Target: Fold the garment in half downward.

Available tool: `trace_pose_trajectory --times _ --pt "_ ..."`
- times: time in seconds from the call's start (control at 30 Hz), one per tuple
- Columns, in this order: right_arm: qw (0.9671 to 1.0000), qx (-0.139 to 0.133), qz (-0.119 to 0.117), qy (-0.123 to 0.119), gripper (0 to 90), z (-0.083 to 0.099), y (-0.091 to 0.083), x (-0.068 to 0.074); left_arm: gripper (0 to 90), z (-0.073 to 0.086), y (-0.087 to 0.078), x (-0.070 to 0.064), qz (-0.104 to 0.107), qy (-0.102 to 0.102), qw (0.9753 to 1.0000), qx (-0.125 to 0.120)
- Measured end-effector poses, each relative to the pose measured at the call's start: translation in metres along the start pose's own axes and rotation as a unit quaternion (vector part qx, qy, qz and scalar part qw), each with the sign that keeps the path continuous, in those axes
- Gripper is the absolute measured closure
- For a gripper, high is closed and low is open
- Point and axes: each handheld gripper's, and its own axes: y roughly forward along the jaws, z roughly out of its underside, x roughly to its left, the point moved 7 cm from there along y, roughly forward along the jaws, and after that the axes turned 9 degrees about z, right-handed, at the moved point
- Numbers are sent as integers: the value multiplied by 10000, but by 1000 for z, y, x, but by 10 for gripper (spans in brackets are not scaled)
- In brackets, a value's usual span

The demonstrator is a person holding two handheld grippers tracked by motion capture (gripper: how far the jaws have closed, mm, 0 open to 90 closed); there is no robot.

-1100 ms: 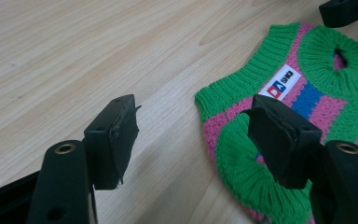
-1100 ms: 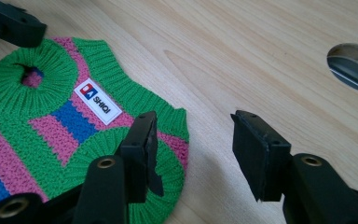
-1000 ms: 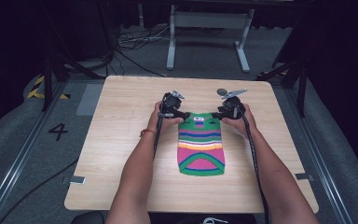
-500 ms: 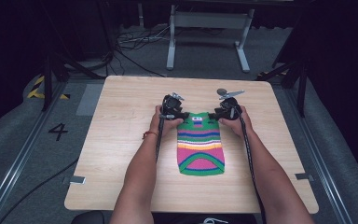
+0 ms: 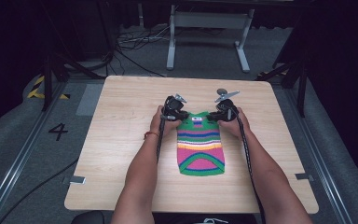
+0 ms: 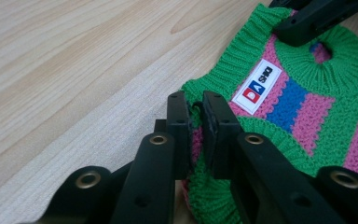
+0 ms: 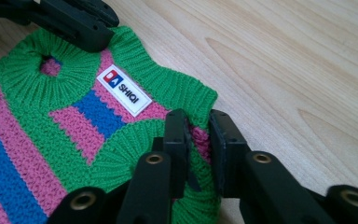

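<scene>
Striped sweater (image 5: 200, 149) — wooden table (image 5: 121, 140)

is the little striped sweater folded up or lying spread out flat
Spread flat. The sweater lies full length on the table, no fold showing; each tool pinches a shoulder corner at the neck end.

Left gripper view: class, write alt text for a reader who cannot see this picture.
Two black jaws of the left gripper pinch the shoulder edge of a striped knitted sweater lying on a wooden table. A white label sits below its green collar, where the right gripper reaches in.
</scene>
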Motion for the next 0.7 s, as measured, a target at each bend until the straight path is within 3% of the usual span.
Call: trace_pose_trajectory --times 0.1,0.13,0.33,0.47,0.7 --pt "9999 -107 36 11 822 1 -2 2 836 -2 -1 -1 -118 78 9999 16" --pt "9999 -144 53 14 827 2 -4 1 838 -4 -2 -2 -102 61 9999 -104" --pt "9991 -407 -84 127 838 1 -13 1 839 -4 -8 -6 -87 125 9997 -210" --pt "9979 -610 -213 -40 838 -3 -27 6 838 -7 -16 -10 -99 209 9989 -399" --pt "9956 -868 -252 -259 836 -9 -52 17 835 -15 -34 -26 -200 577 9973 -409"
